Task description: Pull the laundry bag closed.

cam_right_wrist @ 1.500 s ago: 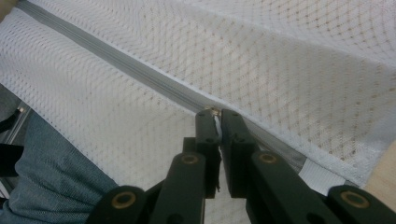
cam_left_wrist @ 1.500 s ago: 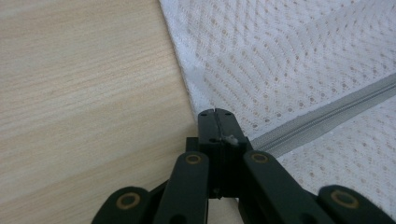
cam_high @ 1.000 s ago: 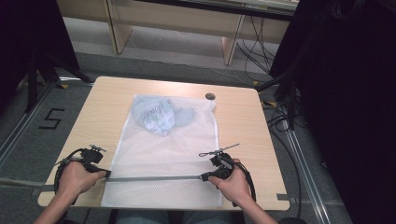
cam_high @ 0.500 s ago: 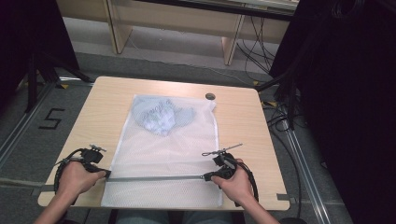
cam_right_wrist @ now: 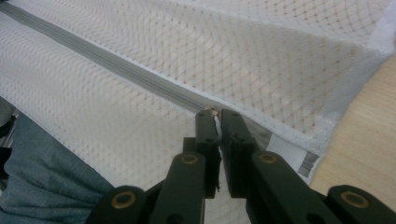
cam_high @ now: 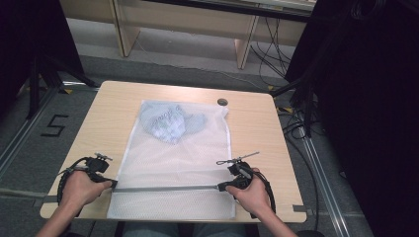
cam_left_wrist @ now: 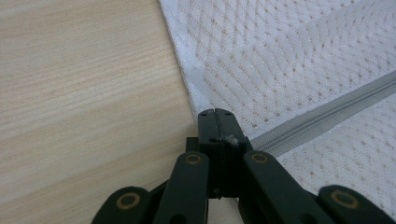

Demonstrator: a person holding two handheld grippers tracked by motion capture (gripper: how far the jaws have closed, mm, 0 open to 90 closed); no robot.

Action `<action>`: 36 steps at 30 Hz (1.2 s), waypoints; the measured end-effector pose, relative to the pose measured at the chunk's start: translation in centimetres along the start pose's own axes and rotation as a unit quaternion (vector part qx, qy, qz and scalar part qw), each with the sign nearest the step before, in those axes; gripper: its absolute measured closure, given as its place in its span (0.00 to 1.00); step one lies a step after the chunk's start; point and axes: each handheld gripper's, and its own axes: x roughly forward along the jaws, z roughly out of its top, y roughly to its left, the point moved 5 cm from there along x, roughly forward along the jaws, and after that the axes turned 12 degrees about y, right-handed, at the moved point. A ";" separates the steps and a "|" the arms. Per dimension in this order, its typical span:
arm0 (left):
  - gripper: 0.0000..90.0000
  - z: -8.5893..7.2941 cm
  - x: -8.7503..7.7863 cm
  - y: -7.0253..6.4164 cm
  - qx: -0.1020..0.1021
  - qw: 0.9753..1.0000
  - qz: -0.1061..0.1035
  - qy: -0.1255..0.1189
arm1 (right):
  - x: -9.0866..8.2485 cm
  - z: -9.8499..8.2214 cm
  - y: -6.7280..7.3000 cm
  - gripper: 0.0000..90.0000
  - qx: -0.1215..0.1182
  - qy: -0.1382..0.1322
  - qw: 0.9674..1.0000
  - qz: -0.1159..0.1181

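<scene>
A white mesh bag point(cam_high: 173, 163) lies flat on the table point(cam_high: 257, 133), its near edge hanging over the near table edge, with a pale blue garment point(cam_high: 170, 123) inside at its far end and a grey zipper point(cam_high: 168, 188) running left to right across its near part. The left gripper point(cam_high: 112, 183) sits at the zipper's left end by the bag's left edge, jaws pressed together, pinching the fabric at that end. The right gripper point(cam_high: 221, 186) sits at the zipper's right end, jaws closed on the small metal pull point(cam_right_wrist: 214, 112).
</scene>
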 end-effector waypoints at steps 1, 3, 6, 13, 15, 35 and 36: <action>1.00 0.0 0.0 0.0 0.000 1.000 -0.001 -0.002 | 0.0 0.0 -0.1 0.97 -0.004 -0.002 1.000 0.000; 1.00 0.0 0.0 0.0 0.000 1.000 -0.001 -0.001 | 0.0 0.0 -0.2 0.97 -0.004 -0.002 1.000 0.003; 1.00 0.0 0.0 0.0 0.000 1.000 -0.001 -0.002 | 0.0 -0.1 -0.3 0.97 -0.003 -0.002 1.000 0.002; 1.00 0.0 0.0 0.0 0.000 1.000 -0.001 -0.001 | -0.1 -0.2 -0.6 0.97 0.002 -0.003 1.000 0.002; 1.00 0.0 0.0 0.0 0.000 1.000 0.000 -0.001 | -0.1 -0.3 -0.8 0.97 0.001 -0.002 1.000 0.001; 1.00 0.1 0.1 -0.1 -0.003 1.000 -0.001 -0.004 | -0.4 -0.8 -1.7 0.97 0.014 0.000 1.000 0.004; 1.00 0.0 0.0 -0.1 -0.001 1.000 0.000 -0.002 | -0.4 -0.8 -1.8 0.97 0.018 -0.002 1.000 -0.004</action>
